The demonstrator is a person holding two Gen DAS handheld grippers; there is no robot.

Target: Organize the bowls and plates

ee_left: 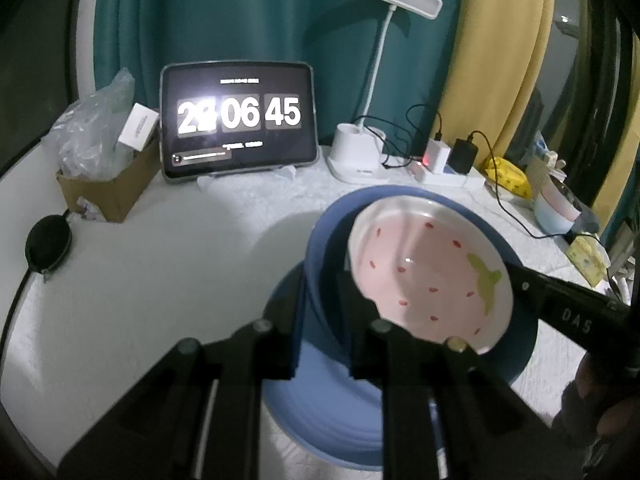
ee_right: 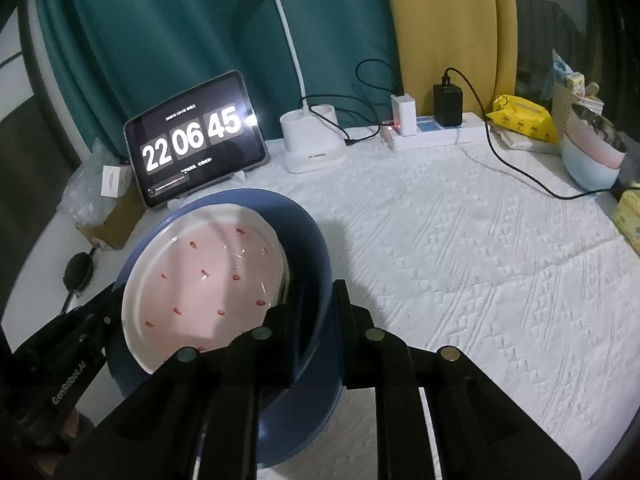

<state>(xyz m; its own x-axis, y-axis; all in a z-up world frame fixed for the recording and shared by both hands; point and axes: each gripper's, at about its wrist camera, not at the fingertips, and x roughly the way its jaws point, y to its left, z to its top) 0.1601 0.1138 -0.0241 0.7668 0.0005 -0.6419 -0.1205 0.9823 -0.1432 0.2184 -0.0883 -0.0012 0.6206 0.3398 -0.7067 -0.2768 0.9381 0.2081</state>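
Gripping the blue bowl (ee_left: 320, 264) by its rim from opposite sides, both tools are clenching its wall.

Left tool (ee_left: 320, 344) is pinching the near-left wall and right tool (ee_right: 312, 316) is pinching the right wall, while the pink strawberry plate (ee_right: 200, 280) is lying tilted inside the bowl, over the white tabletop (ee_right: 480, 260) in front of the tablet clock (ee_right: 194, 138).

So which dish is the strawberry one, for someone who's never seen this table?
Start at the tablet clock at the back of the white table; just in front sits a big blue bowl. The strawberry dish lies tilted inside it: pale pink, white rim, red seed marks, green leaf.
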